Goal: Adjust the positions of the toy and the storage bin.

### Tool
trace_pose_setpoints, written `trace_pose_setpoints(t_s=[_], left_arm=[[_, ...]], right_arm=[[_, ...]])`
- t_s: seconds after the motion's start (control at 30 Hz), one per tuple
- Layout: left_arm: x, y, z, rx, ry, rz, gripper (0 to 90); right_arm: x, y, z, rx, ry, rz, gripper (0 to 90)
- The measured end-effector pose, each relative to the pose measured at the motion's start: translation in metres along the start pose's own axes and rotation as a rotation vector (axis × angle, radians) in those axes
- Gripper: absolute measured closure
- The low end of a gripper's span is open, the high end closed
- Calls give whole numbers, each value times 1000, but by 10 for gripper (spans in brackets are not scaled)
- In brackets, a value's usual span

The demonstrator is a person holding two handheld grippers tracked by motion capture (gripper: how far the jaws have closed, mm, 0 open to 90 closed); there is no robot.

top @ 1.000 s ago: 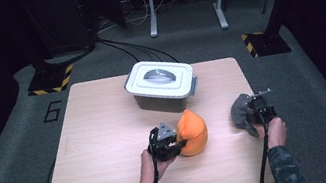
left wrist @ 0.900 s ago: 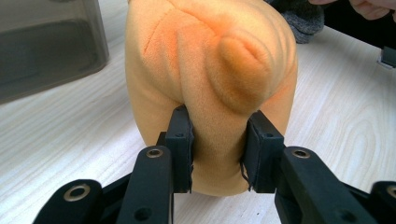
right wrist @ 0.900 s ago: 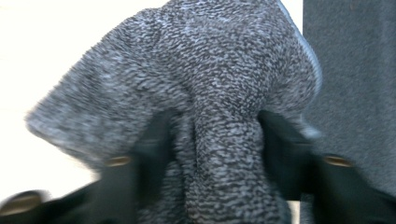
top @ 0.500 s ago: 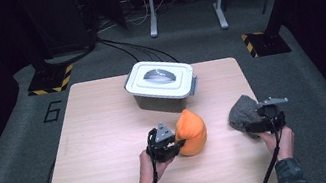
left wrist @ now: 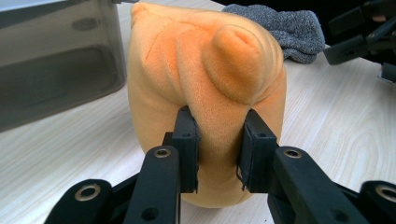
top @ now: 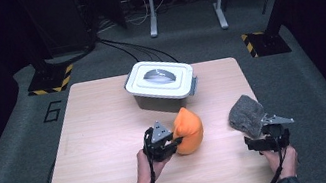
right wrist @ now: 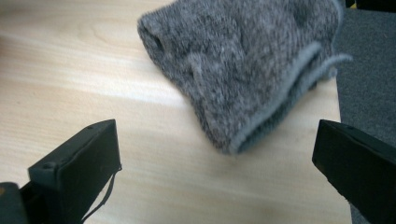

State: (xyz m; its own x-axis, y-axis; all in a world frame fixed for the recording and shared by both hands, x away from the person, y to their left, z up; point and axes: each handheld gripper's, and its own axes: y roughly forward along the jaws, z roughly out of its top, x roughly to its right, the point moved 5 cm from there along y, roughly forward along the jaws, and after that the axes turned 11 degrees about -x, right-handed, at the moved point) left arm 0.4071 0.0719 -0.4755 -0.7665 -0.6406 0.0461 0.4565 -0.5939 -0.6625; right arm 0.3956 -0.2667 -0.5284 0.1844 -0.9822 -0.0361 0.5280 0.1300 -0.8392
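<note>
1. The orange plush cushion [top: 188, 130] stands near the middle of the table [top: 102, 132], in front of the lidded grey box [top: 161, 84]. It is pinched by the left tool [left wrist: 218, 154]: in the left gripper view the two black jaws are pressed into a fold of its soft lower body, and they have just been closing further on it.

2. The grey knitted cloth [right wrist: 252, 70] lies near the table's right edge, well apart from the cushion. It is crumpled, with its long axis running away from the right tool [top: 267, 140] and slightly towards the table's middle.

3. The right tool stands wide open, its jaws having just been opening, with nothing held. The cloth lies directly ahead of it, its near end just beyond the jaw tips, between their lines but untouched.

4. The right hand [top: 280, 159] is judged far nearer to the cloth. A short forward advance would likely bring the cloth's near end between the jaws.
</note>
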Motion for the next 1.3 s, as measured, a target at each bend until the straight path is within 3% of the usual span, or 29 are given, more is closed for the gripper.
trace_pose_setpoints(t_s=[0.27, 0.67, 0.8, 0.93, 1.3], left_arm=[[-7, -17, 0, 16, -12, 17, 718], [-22, -42, -6, 21, -41, 68, 716], [-28, -51, -9, 20, -52, 87, 716], [-35, -61, -13, 31, -66, 113, 716], [-58, -90, -28, 38, -111, 186, 715]], right_arm=[[7, 9, -17, -18, 26, -16, 0], [12, 21, -26, -44, 0, -60, 0], [13, 21, -28, -24, 2, -50, 0], [14, 22, -32, 34, -5, -41, 0], [14, 22, -33, 34, -4, -41, 0]])
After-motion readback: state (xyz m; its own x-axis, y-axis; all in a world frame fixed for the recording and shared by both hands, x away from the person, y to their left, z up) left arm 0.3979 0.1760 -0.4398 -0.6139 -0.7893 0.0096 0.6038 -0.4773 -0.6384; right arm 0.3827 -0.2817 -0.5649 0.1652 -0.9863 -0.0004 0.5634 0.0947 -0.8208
